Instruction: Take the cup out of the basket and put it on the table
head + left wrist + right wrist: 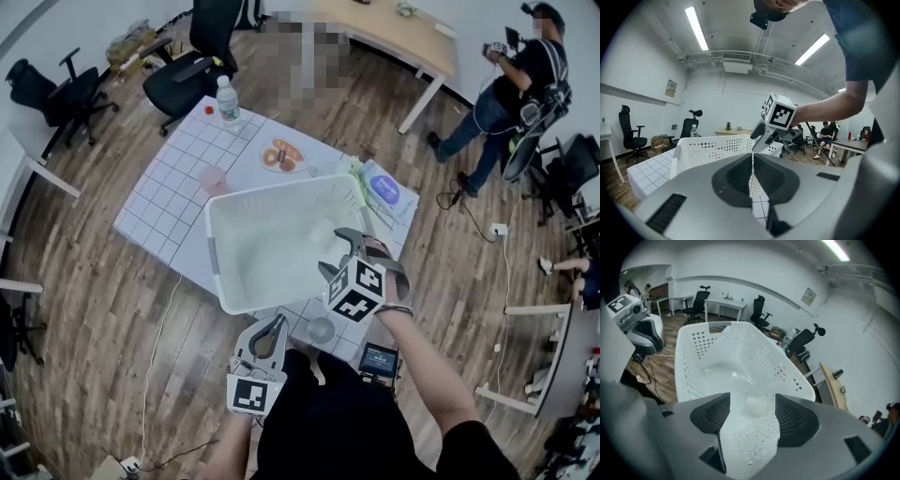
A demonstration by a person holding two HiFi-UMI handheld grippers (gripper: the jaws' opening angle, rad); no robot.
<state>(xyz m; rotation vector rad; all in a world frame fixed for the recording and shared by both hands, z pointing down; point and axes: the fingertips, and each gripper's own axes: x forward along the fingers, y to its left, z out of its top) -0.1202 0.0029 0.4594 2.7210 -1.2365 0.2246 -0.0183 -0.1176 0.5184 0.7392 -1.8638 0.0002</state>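
R gripper (336, 255) sits over the near right rim of the basket (272, 192), centre of head view, nose tipped steeply down into it. R jaws are released, wide apart, nothing pinched.

In the right gripper view the cup (757, 405) shows as a pale see-through lump on the basket floor, lower centre of frame. It's dead ahead in the gap between my two jaws, but deeper in than the tips and touching neither jaw. Key relation: cup lies straight along my R pointing line, down and fwd, no real sideways offset. Long axis: can't tell. It's too washed out vs the white plastic; outline looks short and blocky, maybe on its side. In head view it's only a faint smudge just up-left of the R jaws.

L gripper (274, 326) is bottom centre of head view, outside the basket by its near wall, at the table (169, 206) edge. L jaws are clenched tight and empty, tips meeting in one line in the left gripper view. Basket wall sits between it and the cup, so R hand is nearer by far.

Judgement: reach step, cup not yet gripped, task early. Next move needs R to drop further in, keep the gap centred on the cup, then close.
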